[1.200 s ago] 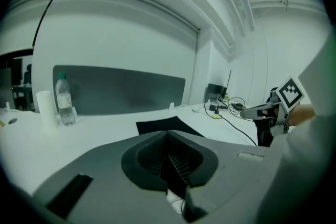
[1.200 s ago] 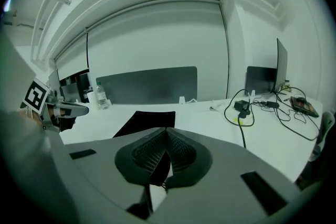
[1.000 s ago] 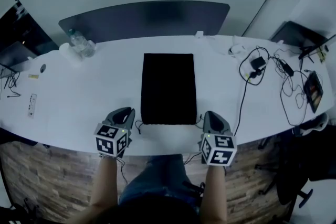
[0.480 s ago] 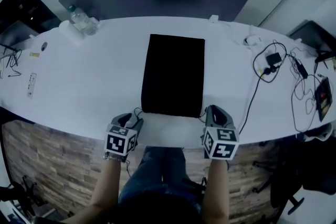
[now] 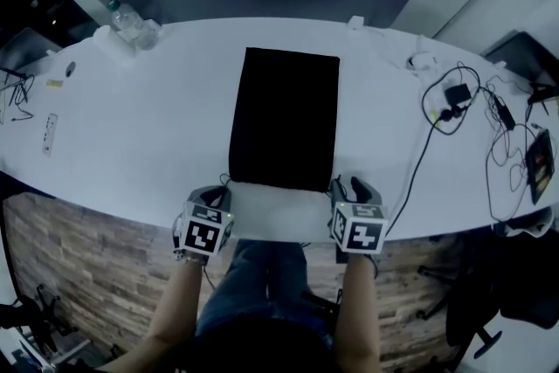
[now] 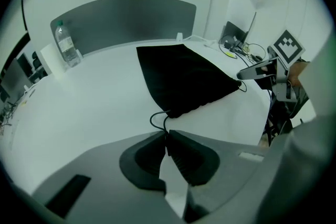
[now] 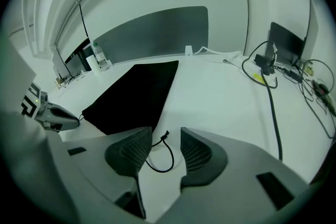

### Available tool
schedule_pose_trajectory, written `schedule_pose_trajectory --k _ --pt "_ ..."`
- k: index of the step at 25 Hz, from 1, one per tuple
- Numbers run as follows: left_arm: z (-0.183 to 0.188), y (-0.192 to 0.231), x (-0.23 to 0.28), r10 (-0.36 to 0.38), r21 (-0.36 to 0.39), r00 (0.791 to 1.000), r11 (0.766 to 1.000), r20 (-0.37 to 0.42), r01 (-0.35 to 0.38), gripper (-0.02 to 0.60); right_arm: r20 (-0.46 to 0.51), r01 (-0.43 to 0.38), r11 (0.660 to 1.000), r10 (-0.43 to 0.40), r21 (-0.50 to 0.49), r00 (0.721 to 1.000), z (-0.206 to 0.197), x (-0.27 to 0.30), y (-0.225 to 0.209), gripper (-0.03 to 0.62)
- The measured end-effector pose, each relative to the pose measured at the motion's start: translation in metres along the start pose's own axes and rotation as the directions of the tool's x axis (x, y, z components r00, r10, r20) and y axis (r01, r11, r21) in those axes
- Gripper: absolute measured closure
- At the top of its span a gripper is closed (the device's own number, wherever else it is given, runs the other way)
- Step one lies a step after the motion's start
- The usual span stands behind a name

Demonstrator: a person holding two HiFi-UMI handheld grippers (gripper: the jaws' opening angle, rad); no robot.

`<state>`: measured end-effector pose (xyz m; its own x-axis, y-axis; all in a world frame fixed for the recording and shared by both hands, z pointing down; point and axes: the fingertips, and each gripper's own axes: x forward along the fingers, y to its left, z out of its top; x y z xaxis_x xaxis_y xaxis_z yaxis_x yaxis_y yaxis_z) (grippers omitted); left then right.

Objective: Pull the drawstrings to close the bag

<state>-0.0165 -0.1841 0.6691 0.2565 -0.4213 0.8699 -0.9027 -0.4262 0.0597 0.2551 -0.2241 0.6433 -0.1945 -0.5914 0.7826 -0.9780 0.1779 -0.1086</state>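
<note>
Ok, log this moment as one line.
left gripper: closing on left drawstring | right gripper: opening, right drawstring loose between jaws | bag: flat on table

Water bottle (image 5: 125, 16), white table (image 5: 131, 127), cables (image 7: 270, 98) — perhaps chargers

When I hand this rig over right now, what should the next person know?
Left gripper: jaws closing on the left drawstring, which is pinched at their tips.
Right gripper: jaws opening; the right drawstring lies loose between them, not gripped.
The black bag lies flat on the white table, mouth toward the person.
Done: left drawstring caught.
Left: grip the right drawstring, then pull both outward; the mouth does not look gathered yet.
</note>
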Motion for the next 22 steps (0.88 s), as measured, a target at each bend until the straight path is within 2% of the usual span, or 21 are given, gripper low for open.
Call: schedule_pose_trajectory --k 5,8,12,13,17,22 --pt "0.001 -0.002 0.001 -0.004 0.005 1.000 1.000 -0.005 0.004 0.563 -0.076 0.087 0.996 -0.087 -0.010 0.993 -0.015 0.013 -0.005 0.439" --pt "0.001 -0.001 0.002 -0.008 -0.003 1.000 1.000 -0.007 0.008 0.563 -0.073 0.091 0.995 -0.094 -0.037 0.993 -0.015 0.015 0.003 0.450" --pt "0.001 -0.002 0.003 -0.007 0.001 1.000 1.000 -0.011 0.007 0.563 -0.087 0.087 0.995 -0.092 -0.058 0.992 -0.015 0.017 0.012 0.572" --pt "0.000 -0.002 0.003 -0.009 -0.003 1.000 1.000 -0.011 0.009 0.563 -0.091 0.086 0.995 -0.091 -0.052 0.992 -0.016 0.017 0.013 0.577" --pt "0.007 0.003 -0.001 -0.015 -0.015 1.000 1.000 0.020 0.015 0.568 -0.069 0.064 0.998 -0.063 0.011 0.996 -0.008 0.013 0.010 0.585" --pt "0.036 0.011 -0.013 -0.007 -0.008 0.995 1.000 0.104 0.007 0.569 0.018 0.087 0.996 -0.087 -0.012 0.996 0.025 -0.007 -0.004 0.585"
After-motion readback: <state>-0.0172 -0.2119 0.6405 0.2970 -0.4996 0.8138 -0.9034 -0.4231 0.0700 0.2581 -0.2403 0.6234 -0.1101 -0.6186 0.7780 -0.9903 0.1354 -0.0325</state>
